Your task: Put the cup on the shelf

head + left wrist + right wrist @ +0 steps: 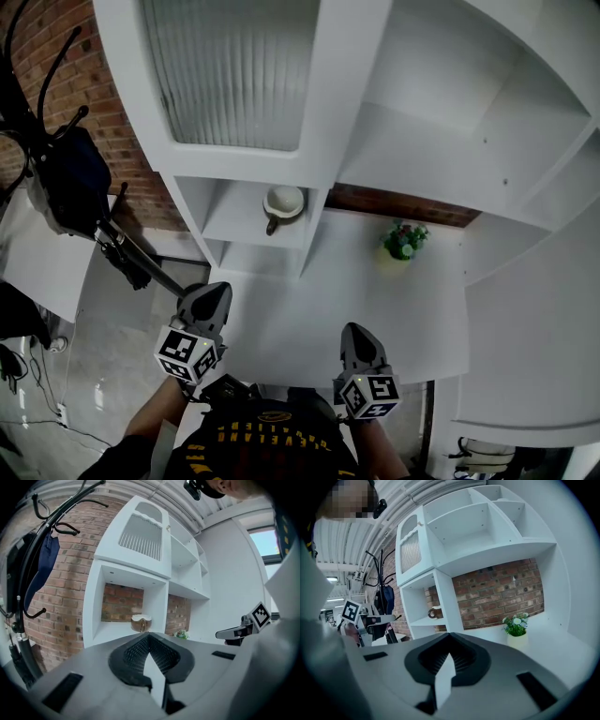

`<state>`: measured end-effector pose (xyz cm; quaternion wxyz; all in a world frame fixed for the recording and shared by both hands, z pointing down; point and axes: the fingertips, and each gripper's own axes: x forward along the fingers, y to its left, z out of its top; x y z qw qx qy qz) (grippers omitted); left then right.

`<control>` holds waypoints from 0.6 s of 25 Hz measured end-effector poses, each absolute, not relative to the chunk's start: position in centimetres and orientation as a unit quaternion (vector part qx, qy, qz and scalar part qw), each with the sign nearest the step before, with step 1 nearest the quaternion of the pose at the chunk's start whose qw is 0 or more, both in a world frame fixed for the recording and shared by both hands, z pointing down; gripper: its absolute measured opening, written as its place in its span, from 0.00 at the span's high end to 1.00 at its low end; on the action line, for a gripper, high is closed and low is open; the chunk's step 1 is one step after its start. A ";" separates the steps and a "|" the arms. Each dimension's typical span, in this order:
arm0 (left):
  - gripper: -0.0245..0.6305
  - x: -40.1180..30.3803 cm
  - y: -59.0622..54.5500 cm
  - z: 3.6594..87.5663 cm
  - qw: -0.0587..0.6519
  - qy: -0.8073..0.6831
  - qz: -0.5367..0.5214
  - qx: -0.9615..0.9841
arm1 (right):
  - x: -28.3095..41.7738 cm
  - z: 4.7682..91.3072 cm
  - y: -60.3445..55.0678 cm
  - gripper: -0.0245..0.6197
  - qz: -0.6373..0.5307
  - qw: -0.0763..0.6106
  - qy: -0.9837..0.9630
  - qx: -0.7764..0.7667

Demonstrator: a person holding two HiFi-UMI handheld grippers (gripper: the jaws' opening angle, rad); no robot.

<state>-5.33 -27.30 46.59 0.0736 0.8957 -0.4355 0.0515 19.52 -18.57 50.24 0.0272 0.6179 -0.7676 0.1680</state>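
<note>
A brown cup (pixel 283 202) with a cream inside stands upright in the low left cubby of the white shelf unit (pixel 319 112), handle toward me. It also shows in the left gripper view as the cup (pixel 140 623), and in the right gripper view as the cup (pixel 435 613). My left gripper (pixel 216 294) hovers well short of the cubby, over the white counter's left edge, shut and empty, its jaws (pixel 149 635) meeting at a point. My right gripper (pixel 357 332) hangs near the counter's front edge, jaws (pixel 450 637) together with nothing between them.
A small potted plant (pixel 404 241) stands on the white counter (pixel 375 300) right of the cubby. A black coat stand with a dark blue garment (pixel 66 178) is at the left by the brick wall. Open shelves rise above and to the right.
</note>
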 end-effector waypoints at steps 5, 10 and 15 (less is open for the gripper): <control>0.96 -6.0 -26.2 46.8 0.077 -0.434 0.052 0.896 | 18.9 50.3 -17.3 0.95 0.165 0.029 -0.765 0.622; 0.96 -6.8 -25.1 47.4 0.084 -0.436 0.054 0.895 | 18.6 50.7 -16.1 0.95 0.164 0.030 -0.759 0.629; 0.96 -7.8 -24.1 47.6 0.089 -0.440 0.050 0.892 | 17.8 50.6 -15.3 0.95 0.158 0.030 -0.763 0.626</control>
